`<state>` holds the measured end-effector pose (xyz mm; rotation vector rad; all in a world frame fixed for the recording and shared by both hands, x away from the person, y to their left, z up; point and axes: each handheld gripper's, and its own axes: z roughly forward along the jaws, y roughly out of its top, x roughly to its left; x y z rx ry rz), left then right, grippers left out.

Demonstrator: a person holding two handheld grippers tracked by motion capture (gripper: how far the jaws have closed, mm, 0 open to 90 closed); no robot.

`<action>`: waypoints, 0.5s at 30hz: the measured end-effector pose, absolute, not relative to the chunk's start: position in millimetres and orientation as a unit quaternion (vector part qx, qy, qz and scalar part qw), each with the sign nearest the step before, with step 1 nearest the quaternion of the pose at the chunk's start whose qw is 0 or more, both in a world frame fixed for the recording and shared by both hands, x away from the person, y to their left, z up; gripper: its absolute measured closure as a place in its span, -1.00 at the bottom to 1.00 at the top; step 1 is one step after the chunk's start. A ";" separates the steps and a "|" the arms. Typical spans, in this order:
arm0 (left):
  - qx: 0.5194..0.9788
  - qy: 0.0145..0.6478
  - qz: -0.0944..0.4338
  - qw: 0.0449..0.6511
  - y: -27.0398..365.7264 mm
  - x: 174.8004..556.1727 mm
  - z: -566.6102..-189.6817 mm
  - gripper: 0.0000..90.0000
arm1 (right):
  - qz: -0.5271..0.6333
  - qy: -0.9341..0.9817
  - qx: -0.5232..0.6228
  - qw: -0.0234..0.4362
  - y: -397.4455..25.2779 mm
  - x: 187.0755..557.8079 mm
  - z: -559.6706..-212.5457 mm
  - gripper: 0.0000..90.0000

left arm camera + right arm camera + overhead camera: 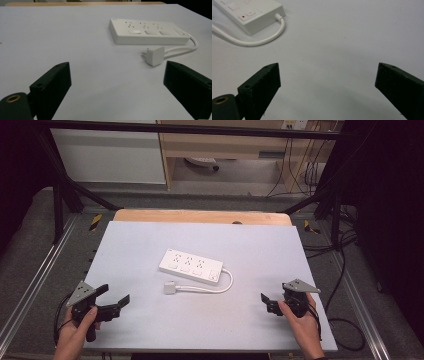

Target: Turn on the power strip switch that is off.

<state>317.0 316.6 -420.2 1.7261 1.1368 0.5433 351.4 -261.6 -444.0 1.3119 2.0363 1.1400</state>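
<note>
Near the middle of the worktop (150, 320) a power strip (191, 266) is laid flat, its cord (220, 287) looped round to the plug (170, 287) just beside it. Well apart at the near corners, the left tool (114, 299) and right tool (265, 301) are held released, nothing gripped

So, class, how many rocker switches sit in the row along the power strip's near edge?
3, in a row on the power strip: left switch, middle switch, right switch. A separate button panel sits at the cord end.
</note>
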 end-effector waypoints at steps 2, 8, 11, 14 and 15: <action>0.708 0.465 0.222 0.483 315.9 316.9 -419.6 -0.82 | 0.416 0.740 0.476 0.230 -261.6 351.5 -444.0 -0.80; 0.711 0.459 0.218 0.486 313.6 317.1 -419.3 -0.83 | 0.423 0.744 0.462 0.234 -261.6 352.6 -444.4 -0.83; 0.713 0.457 0.215 0.487 312.6 317.2 -419.3 -0.85 | 0.425 0.740 0.466 0.234 -262.7 352.0 -443.7 -0.85; 0.712 0.458 0.213 0.487 310.6 316.9 -419.9 -0.88 | 0.427 0.737 0.470 0.232 -262.2 351.4 -443.3 -0.86; 0.714 0.457 0.212 0.486 310.3 316.7 -420.1 -0.87 | 0.425 0.738 0.468 0.235 -262.0 351.6 -443.5 -0.86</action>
